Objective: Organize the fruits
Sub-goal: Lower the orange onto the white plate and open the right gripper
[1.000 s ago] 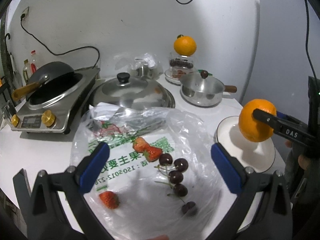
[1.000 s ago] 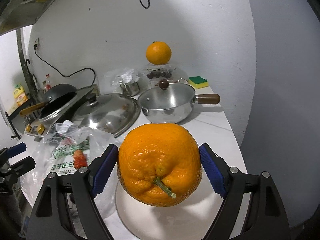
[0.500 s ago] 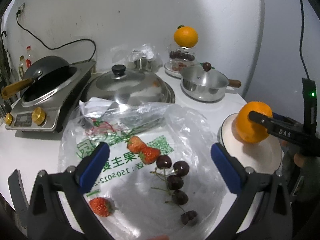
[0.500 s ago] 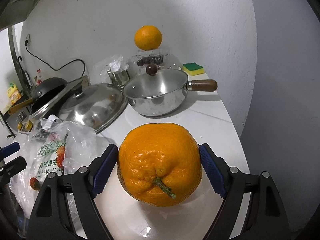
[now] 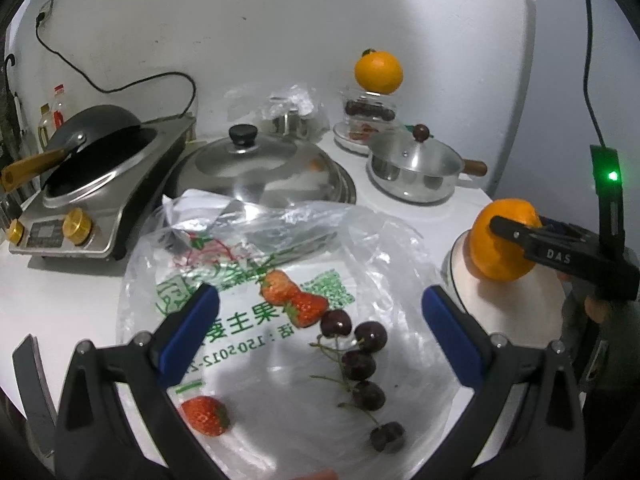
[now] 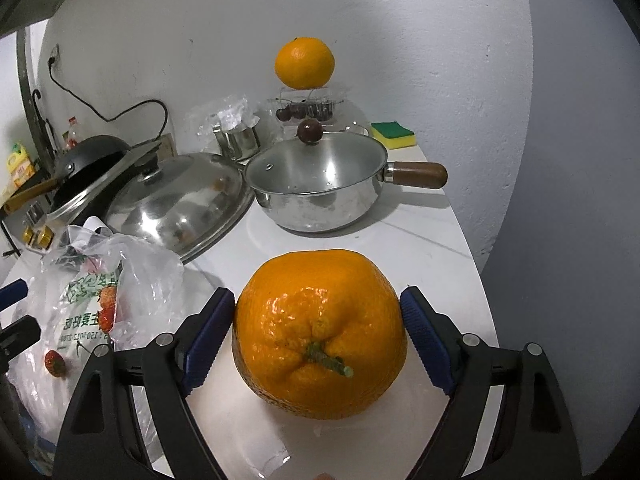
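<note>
A large orange (image 6: 320, 332) rests on the white plate (image 6: 224, 432) at the counter's right end, stem toward the camera. My right gripper (image 6: 318, 300) is shut on the orange, with a blue pad on each side. In the left wrist view the same orange (image 5: 496, 256) sits on the plate (image 5: 520, 320) with the right gripper (image 5: 516, 232) across it. My left gripper (image 5: 320, 300) hangs open over a flattened plastic bag (image 5: 280, 240). On the bag lie three strawberries (image 5: 308, 308) and several dark cherries (image 5: 360, 360).
A second orange (image 5: 378, 72) sits atop stacked clear containers of fruit by the wall. A lidded saucepan (image 5: 412, 168), a large glass lid (image 5: 260, 164) and a wok on an induction cooker (image 5: 88, 160) fill the back. A sponge (image 6: 394, 134) lies at the far right.
The right gripper has brought the orange down from above the plate onto its surface. The left gripper has shifted slightly over the bag and stayed open.
</note>
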`<act>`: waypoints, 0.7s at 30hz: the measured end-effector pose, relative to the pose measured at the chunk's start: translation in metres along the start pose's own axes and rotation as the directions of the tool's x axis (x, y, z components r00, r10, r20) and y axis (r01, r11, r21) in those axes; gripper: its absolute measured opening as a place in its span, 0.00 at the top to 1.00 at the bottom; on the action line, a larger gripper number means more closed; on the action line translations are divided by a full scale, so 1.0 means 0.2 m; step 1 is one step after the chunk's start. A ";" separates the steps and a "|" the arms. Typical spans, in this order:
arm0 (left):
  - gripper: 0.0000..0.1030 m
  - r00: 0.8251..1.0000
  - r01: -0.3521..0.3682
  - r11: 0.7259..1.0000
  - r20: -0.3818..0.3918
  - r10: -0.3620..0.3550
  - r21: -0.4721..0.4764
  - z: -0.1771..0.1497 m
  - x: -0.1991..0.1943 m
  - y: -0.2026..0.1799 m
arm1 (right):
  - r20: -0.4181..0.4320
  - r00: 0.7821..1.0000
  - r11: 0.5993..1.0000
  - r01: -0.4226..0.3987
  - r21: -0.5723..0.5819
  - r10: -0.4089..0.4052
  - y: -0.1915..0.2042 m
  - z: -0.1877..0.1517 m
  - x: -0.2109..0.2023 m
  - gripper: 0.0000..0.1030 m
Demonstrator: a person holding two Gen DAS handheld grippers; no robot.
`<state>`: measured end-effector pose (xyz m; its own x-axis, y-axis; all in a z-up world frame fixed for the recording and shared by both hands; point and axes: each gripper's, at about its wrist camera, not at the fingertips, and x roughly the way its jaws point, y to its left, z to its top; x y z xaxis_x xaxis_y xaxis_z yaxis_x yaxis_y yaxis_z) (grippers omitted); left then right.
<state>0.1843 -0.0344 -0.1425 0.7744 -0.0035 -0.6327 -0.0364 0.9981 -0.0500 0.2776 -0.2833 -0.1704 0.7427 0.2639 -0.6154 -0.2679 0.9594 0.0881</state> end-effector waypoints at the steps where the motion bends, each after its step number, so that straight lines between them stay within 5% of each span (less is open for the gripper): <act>1: 0.01 1.000 -0.002 1.000 0.003 0.002 -0.002 0.00 -0.01 0.00 | 0.000 1.000 1.000 0.006 -0.008 -0.006 0.01 0.00 0.01 0.14; 8: 0.01 1.000 -0.008 1.000 0.017 0.008 -0.007 -0.01 -0.06 0.02 | 0.111 0.993 0.999 0.031 -0.012 -0.029 0.02 0.02 -0.08 0.14; 21: 0.01 0.999 0.004 1.000 0.049 -0.003 -0.017 -0.02 -0.17 0.04 | 0.136 0.990 1.000 0.023 -0.016 -0.021 0.08 0.01 -0.24 0.14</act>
<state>0.1551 -0.0269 -0.1243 0.8046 -0.0034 -0.5938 -0.0444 0.9968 -0.0659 0.2382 -0.2797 -0.1383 0.8247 0.2549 -0.5048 -0.2601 0.9636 0.0615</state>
